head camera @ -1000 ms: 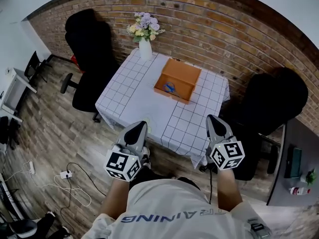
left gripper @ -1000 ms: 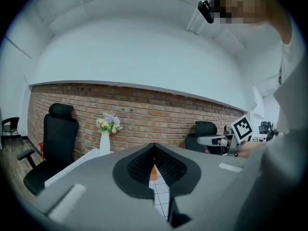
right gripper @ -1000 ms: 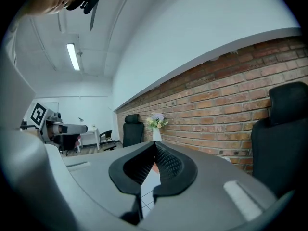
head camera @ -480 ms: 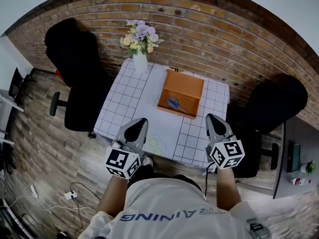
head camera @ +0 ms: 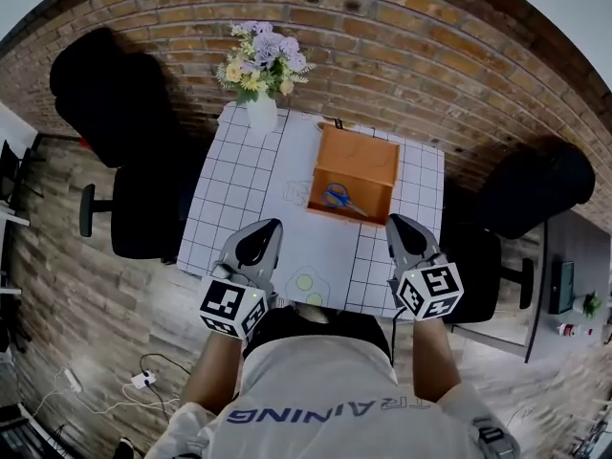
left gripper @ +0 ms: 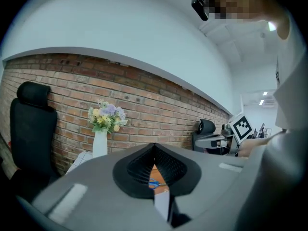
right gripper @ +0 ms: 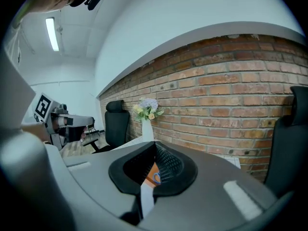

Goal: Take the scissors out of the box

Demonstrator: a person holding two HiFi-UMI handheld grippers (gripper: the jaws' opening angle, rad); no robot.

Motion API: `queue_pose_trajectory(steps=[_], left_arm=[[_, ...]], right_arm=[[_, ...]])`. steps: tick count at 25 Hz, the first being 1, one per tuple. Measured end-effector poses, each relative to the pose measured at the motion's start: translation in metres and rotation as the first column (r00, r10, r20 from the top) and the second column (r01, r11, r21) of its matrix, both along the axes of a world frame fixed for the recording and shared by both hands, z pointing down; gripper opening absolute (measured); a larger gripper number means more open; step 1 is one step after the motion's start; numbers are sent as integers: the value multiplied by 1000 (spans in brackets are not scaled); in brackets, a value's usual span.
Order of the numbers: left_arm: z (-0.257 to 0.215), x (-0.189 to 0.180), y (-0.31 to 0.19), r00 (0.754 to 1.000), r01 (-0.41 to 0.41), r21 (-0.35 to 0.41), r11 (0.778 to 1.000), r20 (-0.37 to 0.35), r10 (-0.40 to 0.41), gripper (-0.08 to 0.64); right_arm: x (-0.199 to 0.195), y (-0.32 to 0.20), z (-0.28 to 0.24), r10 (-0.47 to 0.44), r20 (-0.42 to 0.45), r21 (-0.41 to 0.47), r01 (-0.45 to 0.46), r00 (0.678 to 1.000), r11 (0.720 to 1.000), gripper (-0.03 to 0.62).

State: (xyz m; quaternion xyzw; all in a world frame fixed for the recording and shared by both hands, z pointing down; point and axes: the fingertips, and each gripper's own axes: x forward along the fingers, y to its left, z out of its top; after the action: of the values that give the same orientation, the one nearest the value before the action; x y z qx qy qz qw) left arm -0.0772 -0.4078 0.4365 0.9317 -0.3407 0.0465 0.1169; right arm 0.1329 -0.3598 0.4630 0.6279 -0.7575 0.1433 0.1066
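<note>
Orange box [head camera: 363, 161] near the table's [head camera: 244, 194] far right corner holds the blue-handled scissors [head camera: 337, 198], untouched. Left gripper [head camera: 267, 228] and right gripper [head camera: 398, 222] hover over the near edge, each with its jaws together on nothing. No step is done yet; reaching, gripping and lifting all remain.

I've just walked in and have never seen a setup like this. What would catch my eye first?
An orange box sits open on the checked table, blue-handled scissors lying inside. A vase of flowers stands at the far left corner by the brick wall; the left gripper and right gripper hang over the near edge.
</note>
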Motion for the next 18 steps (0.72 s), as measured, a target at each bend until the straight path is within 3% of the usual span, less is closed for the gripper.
queue_pose_trajectory(steps=[6,11,14,18], left_arm=[[8,21,-11,999,36,-21,999,21,-35,0],[16,32,-15,997,64,-47,997,45,-62,0],[22,35,-15,996,77,-64,995,51,-74,0],[35,29,-11,994,100,-97,990,62,-94,0]], right_arm=[[13,-26,23,-69,8,-75,69,998,995,18],[13,-49,46,-163,-19,-163,158,986,974,42],[7,-64,73,-239,-62,-266,215,969,940,71],[-6,-77,113,-349,-104,-407,280,931,870,108]])
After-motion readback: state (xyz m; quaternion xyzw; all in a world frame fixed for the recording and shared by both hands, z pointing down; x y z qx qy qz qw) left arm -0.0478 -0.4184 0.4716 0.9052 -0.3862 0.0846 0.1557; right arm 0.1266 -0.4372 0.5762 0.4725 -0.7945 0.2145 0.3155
